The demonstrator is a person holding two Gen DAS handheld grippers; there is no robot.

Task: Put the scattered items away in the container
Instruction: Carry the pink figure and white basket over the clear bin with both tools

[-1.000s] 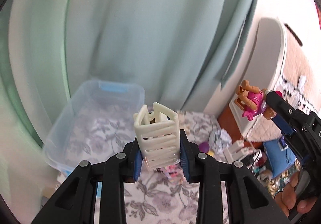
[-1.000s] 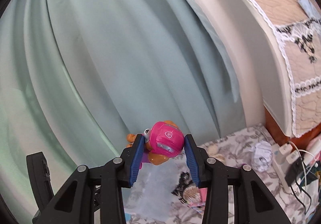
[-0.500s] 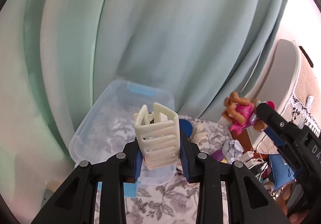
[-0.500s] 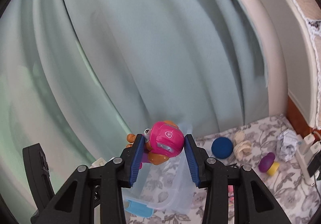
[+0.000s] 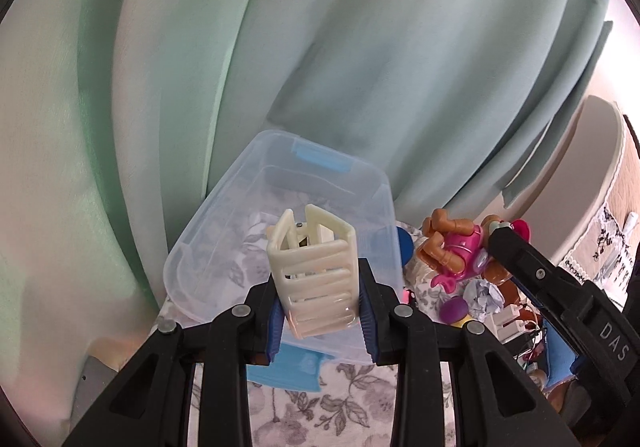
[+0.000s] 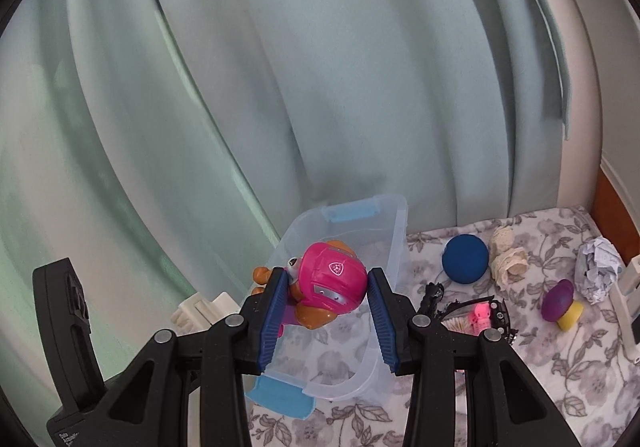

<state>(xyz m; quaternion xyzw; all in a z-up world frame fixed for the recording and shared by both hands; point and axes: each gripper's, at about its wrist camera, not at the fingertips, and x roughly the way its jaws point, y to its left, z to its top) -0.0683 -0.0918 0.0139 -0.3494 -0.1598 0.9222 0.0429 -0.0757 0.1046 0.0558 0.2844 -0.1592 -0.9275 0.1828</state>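
Both tongs swung in over the clear container (image 5: 384,191) at the bed's curtain-side edge, left tongs (image 5: 320,307) gripping the cream hair claw (image 5: 314,271), right tongs (image 6: 328,311) clamping the pink pup toy (image 6: 328,285), ready for dropping.

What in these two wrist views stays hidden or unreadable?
- Bin floor: right view, the pup toy covers part of it; left view, the hair claw does.
- Dark tangle: right view, the right gripper cuts it off.
- Cluttered corner: left view, the right gripper blocks it.
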